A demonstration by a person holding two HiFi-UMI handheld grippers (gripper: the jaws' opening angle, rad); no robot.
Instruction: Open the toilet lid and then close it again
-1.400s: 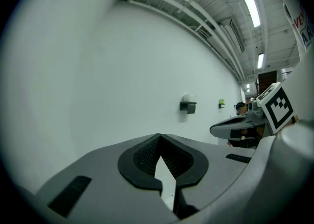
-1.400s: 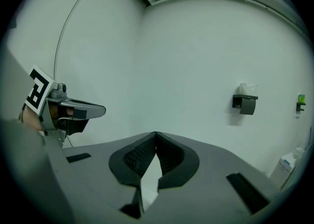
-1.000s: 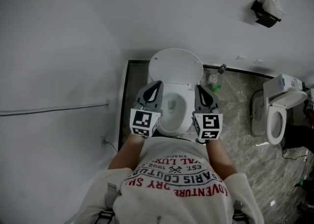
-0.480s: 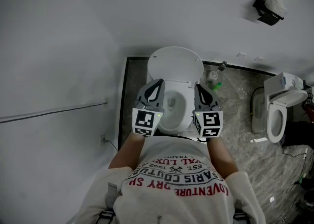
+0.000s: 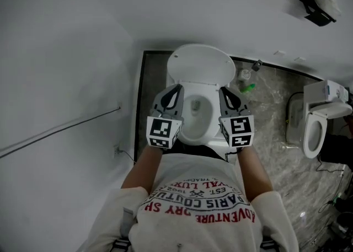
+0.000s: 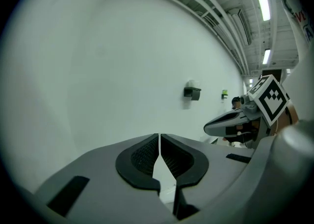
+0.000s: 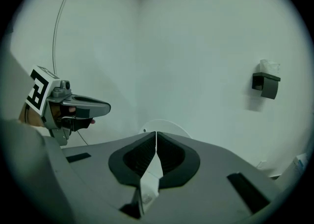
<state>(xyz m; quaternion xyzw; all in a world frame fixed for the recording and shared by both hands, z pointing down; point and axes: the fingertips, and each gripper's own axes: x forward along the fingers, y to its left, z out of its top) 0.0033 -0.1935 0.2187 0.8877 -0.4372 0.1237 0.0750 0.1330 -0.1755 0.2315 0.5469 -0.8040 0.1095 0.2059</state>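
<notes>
The white toilet (image 5: 194, 117) stands against the wall with its lid (image 5: 199, 64) raised. In the head view both grippers hover above the bowl, one at each side of it. My left gripper (image 5: 176, 90) is shut with nothing between its pads, and the left gripper view (image 6: 159, 136) shows its jaws closed together. My right gripper (image 5: 224, 91) is shut and empty too; in the right gripper view (image 7: 156, 134) the lid's rounded top edge (image 7: 169, 125) shows just past the tips. Neither gripper touches the toilet.
A second toilet (image 5: 315, 126) stands at the right on the marble floor (image 5: 270, 118). A green bottle (image 5: 247, 87) lies beside the near toilet. A paper holder (image 7: 266, 84) hangs on the wall, and a thin cable (image 5: 60, 129) runs along the left wall.
Both grippers have sunk a little toward the bowl, staying shut and side by side. The lid stays up.
</notes>
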